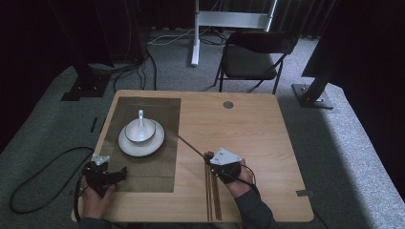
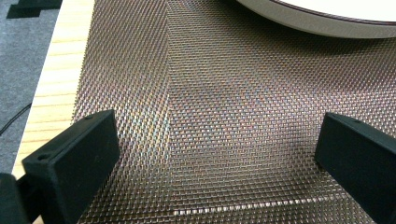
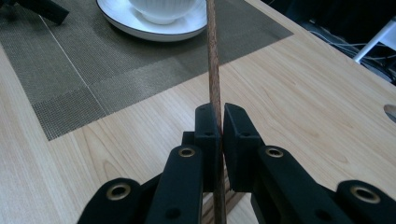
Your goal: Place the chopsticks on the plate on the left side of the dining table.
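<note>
Right gripper (image 3: 219, 122) pinches one chopstick (image 3: 212, 56), angled toward the placemat (image 1: 157, 167) left of centre, left gripper (image 2: 215, 154) spread idle.

The high view is dim, its edges sinking into near black around the evenly lit desk (image 1: 248, 138). In the left gripper view the woven mat (image 2: 219, 116) shows rainbow moiré and a soft sheen. The plate (image 3: 154, 25) blurs slightly in the right gripper view.
</note>
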Tool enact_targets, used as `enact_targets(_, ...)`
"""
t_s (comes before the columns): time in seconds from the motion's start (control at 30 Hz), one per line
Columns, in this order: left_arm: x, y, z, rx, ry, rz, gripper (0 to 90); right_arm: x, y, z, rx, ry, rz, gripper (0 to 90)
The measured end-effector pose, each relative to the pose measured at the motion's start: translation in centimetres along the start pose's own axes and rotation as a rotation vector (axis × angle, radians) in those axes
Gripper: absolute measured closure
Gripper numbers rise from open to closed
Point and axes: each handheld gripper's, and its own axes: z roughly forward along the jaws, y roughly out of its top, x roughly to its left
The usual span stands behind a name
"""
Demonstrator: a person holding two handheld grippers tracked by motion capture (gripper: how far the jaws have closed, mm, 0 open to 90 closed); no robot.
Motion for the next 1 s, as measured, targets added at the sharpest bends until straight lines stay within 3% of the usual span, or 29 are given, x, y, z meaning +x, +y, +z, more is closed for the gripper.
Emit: enact_targets(1.0, 0.0, 0.0, 0.0, -0.001, 0.000, 0.000, 0.1, 1.0, 2.9, 2.3, -0.054, 0.062, -0.054, 84.7)
